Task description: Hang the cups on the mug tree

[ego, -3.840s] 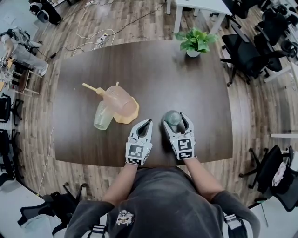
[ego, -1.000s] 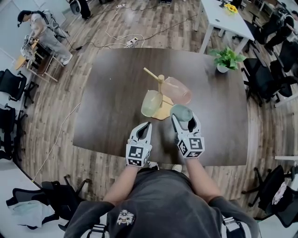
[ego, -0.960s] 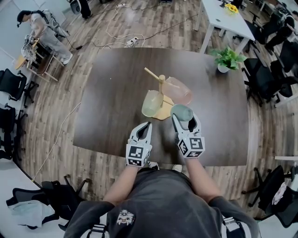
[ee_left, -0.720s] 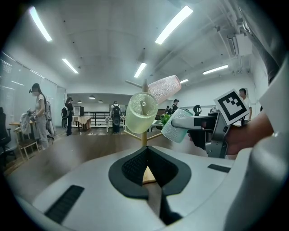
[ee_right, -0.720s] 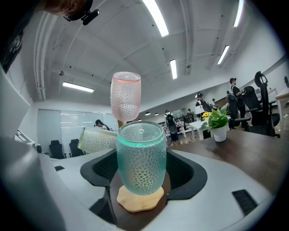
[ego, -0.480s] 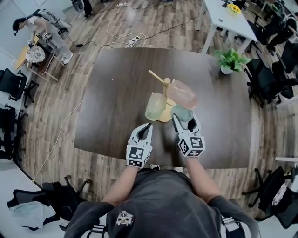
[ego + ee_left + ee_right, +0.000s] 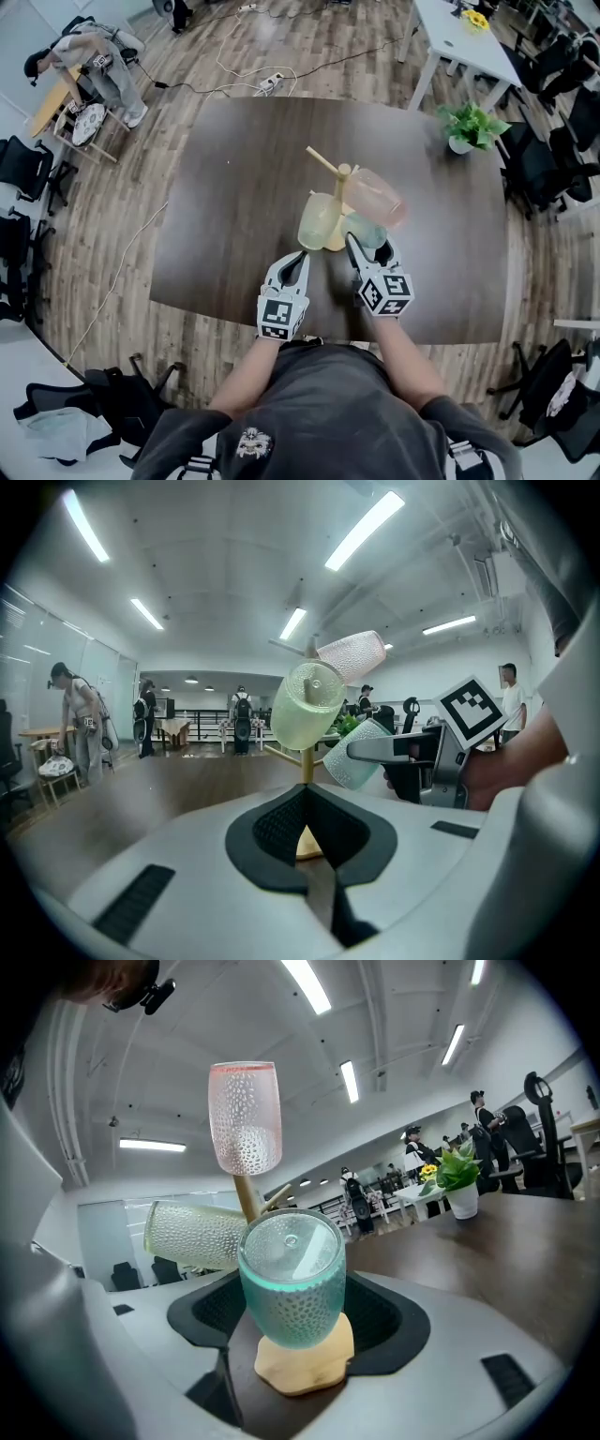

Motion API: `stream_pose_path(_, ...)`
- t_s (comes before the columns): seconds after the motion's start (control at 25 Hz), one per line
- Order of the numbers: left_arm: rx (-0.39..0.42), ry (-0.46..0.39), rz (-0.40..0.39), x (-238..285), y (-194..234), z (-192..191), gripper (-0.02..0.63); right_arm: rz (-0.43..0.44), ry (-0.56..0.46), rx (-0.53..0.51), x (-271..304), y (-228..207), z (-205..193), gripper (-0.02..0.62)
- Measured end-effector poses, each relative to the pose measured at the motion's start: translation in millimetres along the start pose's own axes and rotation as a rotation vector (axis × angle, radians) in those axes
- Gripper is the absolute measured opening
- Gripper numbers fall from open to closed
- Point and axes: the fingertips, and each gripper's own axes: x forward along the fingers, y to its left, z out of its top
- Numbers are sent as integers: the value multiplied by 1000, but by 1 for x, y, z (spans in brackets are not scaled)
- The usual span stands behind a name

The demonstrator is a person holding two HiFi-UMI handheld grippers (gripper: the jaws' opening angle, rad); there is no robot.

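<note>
Dark tabletop in head view: my right gripper clamps the teal cup lower right of the mug tree, whose bare peg points upper left. Left gripper view: my left gripper is closed, empty. Right gripper view: the post stands just behind the cup.

No letters, numbers or brand names can be read.

The only signs are coded patterns. One black-and-white square marker sits on the cube of the left gripper, and a second square marker on the cube of the right gripper. Both show blocks, not characters. A small pale graphic on the person's dark grey shirt is too small to read.
</note>
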Motion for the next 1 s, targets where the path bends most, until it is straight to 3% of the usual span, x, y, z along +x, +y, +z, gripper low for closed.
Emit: stream_pose_path(1.0,-8,-9,23,0,8,2,8,69,119,162,16,-7,-34,344)
